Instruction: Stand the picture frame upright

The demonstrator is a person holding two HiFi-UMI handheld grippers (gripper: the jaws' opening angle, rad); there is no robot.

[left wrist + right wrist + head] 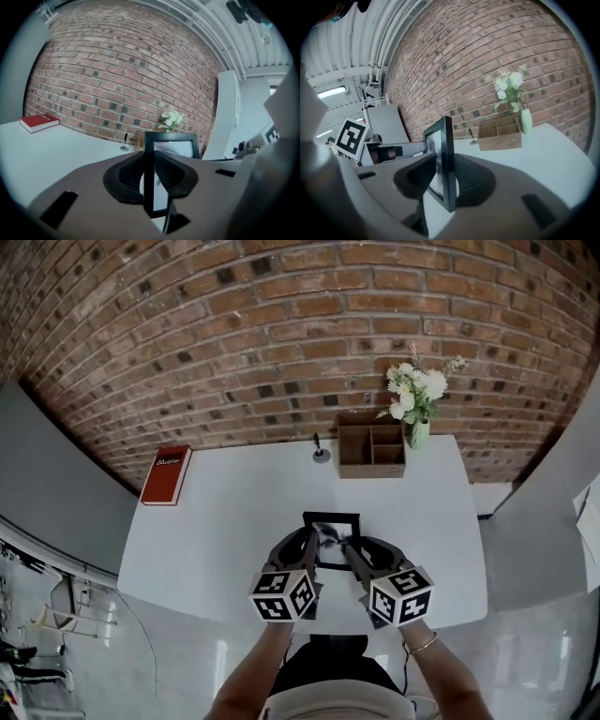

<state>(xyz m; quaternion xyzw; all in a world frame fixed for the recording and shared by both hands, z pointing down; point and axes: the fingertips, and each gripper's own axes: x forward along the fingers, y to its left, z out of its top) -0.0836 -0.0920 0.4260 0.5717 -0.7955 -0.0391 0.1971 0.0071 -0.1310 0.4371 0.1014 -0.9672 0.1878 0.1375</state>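
A black picture frame with a pale print is held over the near middle of the white table, gripped from both sides. My left gripper is shut on its left edge and my right gripper on its right edge. In the left gripper view the frame stands steeply between the dark pads of that gripper. From the right gripper I see the frame edge-on and close to upright. Whether its lower edge touches the table is hidden.
A red book lies at the table's far left corner. Against the brick wall stand a pen holder, a wooden divided box and a vase of white flowers. The person's forearms reach in from the near edge.
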